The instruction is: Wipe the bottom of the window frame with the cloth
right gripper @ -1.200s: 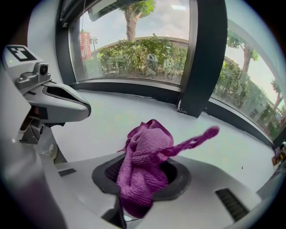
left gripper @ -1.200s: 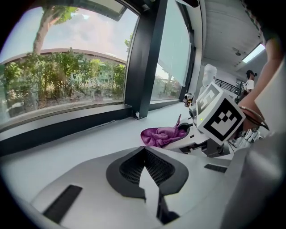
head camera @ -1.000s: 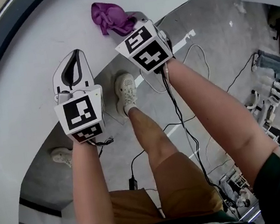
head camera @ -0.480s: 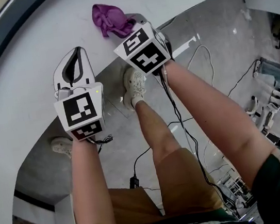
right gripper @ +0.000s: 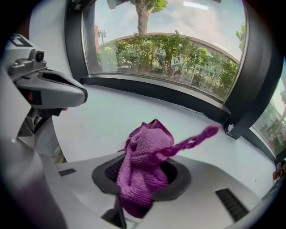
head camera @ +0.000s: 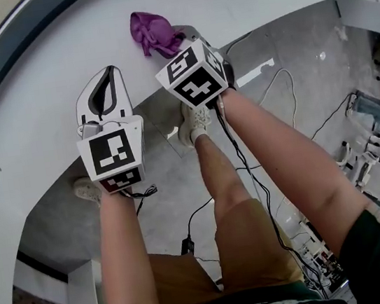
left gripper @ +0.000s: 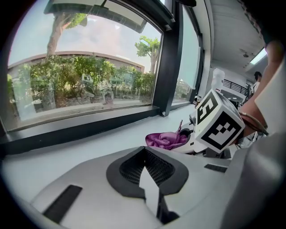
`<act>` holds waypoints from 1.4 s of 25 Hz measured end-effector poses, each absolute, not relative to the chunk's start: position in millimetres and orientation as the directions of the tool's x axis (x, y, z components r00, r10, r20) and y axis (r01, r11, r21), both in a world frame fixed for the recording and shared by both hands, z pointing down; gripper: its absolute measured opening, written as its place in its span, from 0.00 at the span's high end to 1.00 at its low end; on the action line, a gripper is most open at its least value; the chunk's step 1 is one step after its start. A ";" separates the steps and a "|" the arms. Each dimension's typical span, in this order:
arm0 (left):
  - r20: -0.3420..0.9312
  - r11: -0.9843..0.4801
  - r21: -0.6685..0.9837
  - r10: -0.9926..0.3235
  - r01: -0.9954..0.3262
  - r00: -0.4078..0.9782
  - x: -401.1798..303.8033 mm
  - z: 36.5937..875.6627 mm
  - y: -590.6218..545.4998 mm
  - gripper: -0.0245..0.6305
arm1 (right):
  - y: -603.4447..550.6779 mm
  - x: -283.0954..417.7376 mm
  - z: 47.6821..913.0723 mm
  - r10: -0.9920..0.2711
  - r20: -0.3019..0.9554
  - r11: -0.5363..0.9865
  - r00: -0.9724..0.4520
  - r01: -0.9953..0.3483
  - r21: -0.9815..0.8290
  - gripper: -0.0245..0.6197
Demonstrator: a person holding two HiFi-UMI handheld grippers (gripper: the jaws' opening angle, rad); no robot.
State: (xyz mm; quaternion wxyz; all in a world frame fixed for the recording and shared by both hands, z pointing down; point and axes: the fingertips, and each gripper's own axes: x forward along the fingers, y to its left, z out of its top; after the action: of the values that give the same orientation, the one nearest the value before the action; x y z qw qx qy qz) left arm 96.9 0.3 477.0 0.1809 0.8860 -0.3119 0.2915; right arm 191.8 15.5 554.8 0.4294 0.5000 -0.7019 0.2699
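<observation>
Right tongs (right gripper: pixel 142 181): jaws clamped on purple cloth (right gripper: pixel 145 156), which is bunched with one corner trailing loose, held over white sill (right gripper: pixel 98 120). Left tongs (left gripper: pixel 145 174): jaws together, nothing between them, beside the cloth but apart from it. Window frame (right gripper: pixel 156 91): dark bottom rail beyond the cloth, untouched. Wiping apparently all left to do; no cleaned stretch discernible.

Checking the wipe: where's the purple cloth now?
In the head view, top centre, the purple cloth is clamped in the right gripper over the white sill, right of the left gripper.
</observation>
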 end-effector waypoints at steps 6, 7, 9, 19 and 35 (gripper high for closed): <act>0.641 -0.717 0.132 -0.465 -0.685 0.611 49.2 472.5 -7.2 0.95 | 6.6 142.8 550.8 -0.471 0.869 0.369 -0.153 -0.929 0.036 0.76; 0.641 -0.712 0.131 -0.470 -0.690 0.607 41.7 471.4 -7.4 0.95 | 6.2 135.0 550.4 -0.470 0.869 0.374 -0.157 -0.927 0.035 0.76; 0.642 -0.703 0.129 -0.478 -0.699 0.599 27.5 470.3 -8.0 0.95 | 5.1 121.0 550.1 -0.468 0.869 0.381 -0.160 -0.924 0.035 0.76; 0.654 -0.632 0.126 -0.527 -0.765 0.543 -50.4 469.2 -17.0 0.95 | -3.4 40.8 551.1 -0.437 0.876 0.451 -0.205 -0.892 0.016 0.76; 0.680 -0.519 0.084 -0.594 -0.850 0.430 -182.3 466.2 -20.8 0.95 | -18.4 -82.8 552.4 -0.389 0.879 0.566 -0.276 -0.825 -0.008 0.76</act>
State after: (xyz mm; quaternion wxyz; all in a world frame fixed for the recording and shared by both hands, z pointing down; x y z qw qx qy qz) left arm -182.3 -20.8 466.2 0.2133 0.8182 -0.4414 0.3004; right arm -82.8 -18.4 552.4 0.4507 0.3986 -0.7614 0.2415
